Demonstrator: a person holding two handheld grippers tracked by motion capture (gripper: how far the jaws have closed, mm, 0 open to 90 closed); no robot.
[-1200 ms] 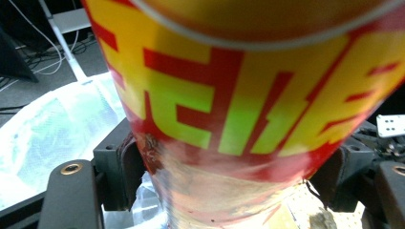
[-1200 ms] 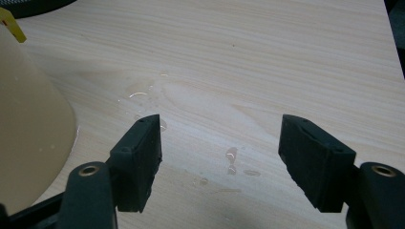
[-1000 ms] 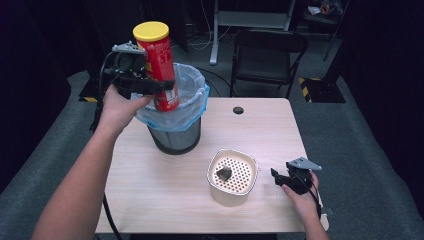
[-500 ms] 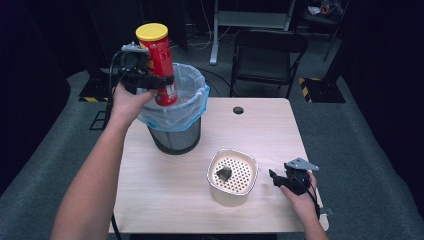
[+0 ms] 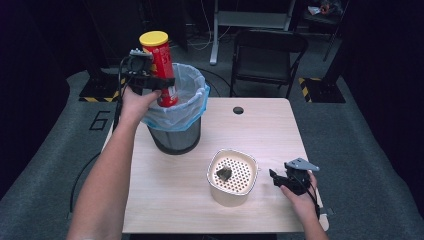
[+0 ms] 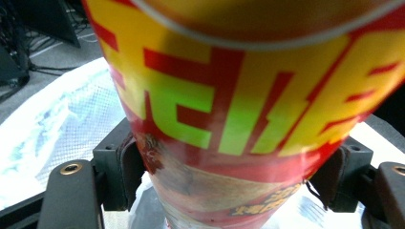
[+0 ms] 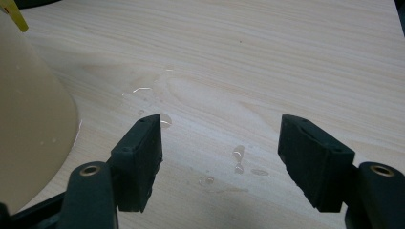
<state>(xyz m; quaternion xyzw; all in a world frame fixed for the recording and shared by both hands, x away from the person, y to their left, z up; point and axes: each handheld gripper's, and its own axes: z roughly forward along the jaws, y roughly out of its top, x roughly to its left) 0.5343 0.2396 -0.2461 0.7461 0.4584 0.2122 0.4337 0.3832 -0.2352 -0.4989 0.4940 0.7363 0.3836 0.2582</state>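
You are holding a red chip canister (image 5: pixel 161 70) with a yellow lid upright in your left gripper (image 5: pixel 150 82), whose jaws are clamping the tube's lower body from both sides; in the left gripper view the red-and-yellow canister (image 6: pixel 229 119) is standing between the two black pads. The canister's base is hanging just inside the rim of a wire-mesh waste bin (image 5: pixel 175 137) lined with a pale blue bag (image 5: pixel 192 107), at the far left of the wooden table (image 5: pixel 270 130). At the near right, your right gripper (image 5: pixel 280 179) is resting low by the table's edge, its jaws standing wide with nothing between them, over scattered water drops (image 7: pixel 237 155). Just to its left, a cream perforated strainer bowl (image 5: pixel 232 172) is carrying a small dark lump (image 5: pixel 223 173).
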